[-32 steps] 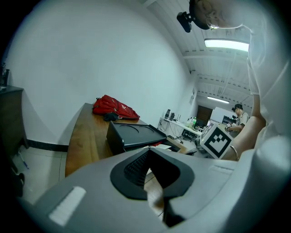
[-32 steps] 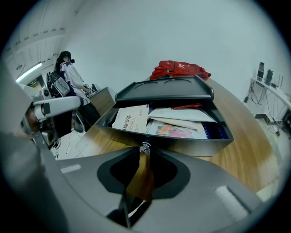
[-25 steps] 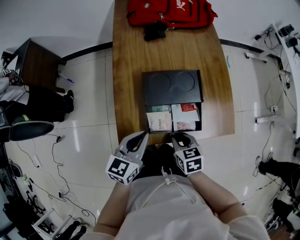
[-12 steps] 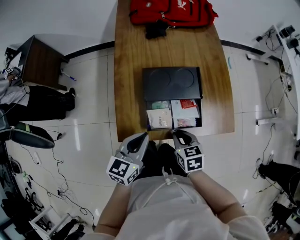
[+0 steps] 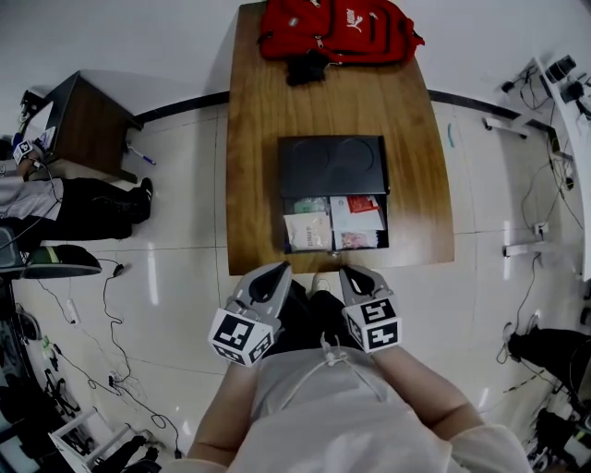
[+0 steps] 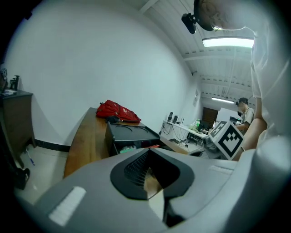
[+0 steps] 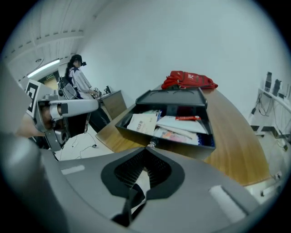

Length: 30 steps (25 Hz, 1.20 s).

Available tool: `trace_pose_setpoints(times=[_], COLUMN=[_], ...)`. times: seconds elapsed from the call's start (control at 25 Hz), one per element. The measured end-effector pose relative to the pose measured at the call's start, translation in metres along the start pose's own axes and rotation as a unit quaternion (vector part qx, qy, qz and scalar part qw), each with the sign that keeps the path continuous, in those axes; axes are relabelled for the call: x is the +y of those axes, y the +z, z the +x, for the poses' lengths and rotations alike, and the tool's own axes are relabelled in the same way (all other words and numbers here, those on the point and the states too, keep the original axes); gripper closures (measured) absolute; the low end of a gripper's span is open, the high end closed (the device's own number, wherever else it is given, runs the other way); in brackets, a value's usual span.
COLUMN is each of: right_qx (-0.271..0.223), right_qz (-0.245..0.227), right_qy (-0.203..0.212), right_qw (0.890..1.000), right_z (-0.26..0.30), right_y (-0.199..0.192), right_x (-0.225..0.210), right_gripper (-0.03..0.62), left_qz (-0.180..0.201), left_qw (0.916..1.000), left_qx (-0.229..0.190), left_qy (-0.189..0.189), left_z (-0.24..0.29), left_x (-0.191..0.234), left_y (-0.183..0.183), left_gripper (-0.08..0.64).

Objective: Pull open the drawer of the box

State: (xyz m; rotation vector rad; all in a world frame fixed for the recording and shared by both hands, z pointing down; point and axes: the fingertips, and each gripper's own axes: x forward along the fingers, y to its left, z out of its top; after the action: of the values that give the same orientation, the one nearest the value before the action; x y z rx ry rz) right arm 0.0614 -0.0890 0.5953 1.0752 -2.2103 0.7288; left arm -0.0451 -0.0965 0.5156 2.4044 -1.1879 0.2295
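Observation:
The black box sits mid-way along the wooden table. Its drawer stands pulled out toward me and holds paper packets and a red item. The right gripper view looks straight into the drawer, whose small knob faces me. My left gripper and right gripper hover just off the table's near edge, short of the drawer front. Both are shut with nothing in them: the left and the right each show their tips meeting.
A red backpack lies at the table's far end. To the left are a dark side table and a seated person. Cables trail over the tiled floor. Desks with gear stand on the right.
Both grippers have drawn back from the drawer front toward my body, and the box now looks farther off. The drawer stays out as before.

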Motion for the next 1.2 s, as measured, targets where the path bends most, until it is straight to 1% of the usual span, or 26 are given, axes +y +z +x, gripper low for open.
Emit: trace_pose_setpoints(times=[0.12,0.24,0.4,0.52,0.6,0.72,0.92,1.08,1.2], right_qx=[-0.052,-0.107,-0.175,-0.216,-0.232,-0.242,-0.254,-0.261,-0.262], right_qz=[-0.01,-0.022,-0.051,-0.067,-0.071,-0.065,-0.059,-0.064,-0.068], right_qy=[-0.001,-0.001,-0.002,-0.012,-0.021,-0.029,-0.037,-0.042,-0.044], right_qw=[0.999,0.994,0.983,0.974,0.97,0.968,0.965,0.962,0.962], right_z=[-0.02,-0.047,-0.086,-0.118,-0.138,-0.161,-0.188,-0.211,-0.23], right_y=[0.033,0.066,0.099,0.109,0.105,0.088,0.047,0.018,-0.014], right_x=[0.0,0.005,0.023,0.037,0.049,0.07,0.108,0.14,0.164], right_gripper=[0.589,0.589,0.588,0.588,0.588,0.588,0.588,0.584,0.584], left_qz=[0.01,0.024,0.046,0.052,0.06,0.067,0.062,0.051,0.048], left_qw=[0.9997,0.9986,0.9958,0.994,0.9929,0.992,0.9922,0.9923,0.9913], left_qx=[-0.021,-0.047,-0.078,-0.094,-0.099,-0.103,-0.103,-0.107,-0.115], left_qy=[0.0,-0.006,-0.014,-0.02,-0.027,-0.03,-0.032,-0.036,-0.045], left_z=[-0.005,-0.015,-0.034,-0.05,-0.067,-0.098,-0.149,-0.189,-0.22], left_x=[-0.008,-0.02,-0.035,-0.048,-0.061,-0.078,-0.103,-0.122,-0.147], left_y=[0.018,0.042,0.071,0.08,0.078,0.069,0.036,0.016,-0.002], left_gripper=[0.558,0.558,0.558,0.558,0.558,0.558,0.558,0.558,0.558])
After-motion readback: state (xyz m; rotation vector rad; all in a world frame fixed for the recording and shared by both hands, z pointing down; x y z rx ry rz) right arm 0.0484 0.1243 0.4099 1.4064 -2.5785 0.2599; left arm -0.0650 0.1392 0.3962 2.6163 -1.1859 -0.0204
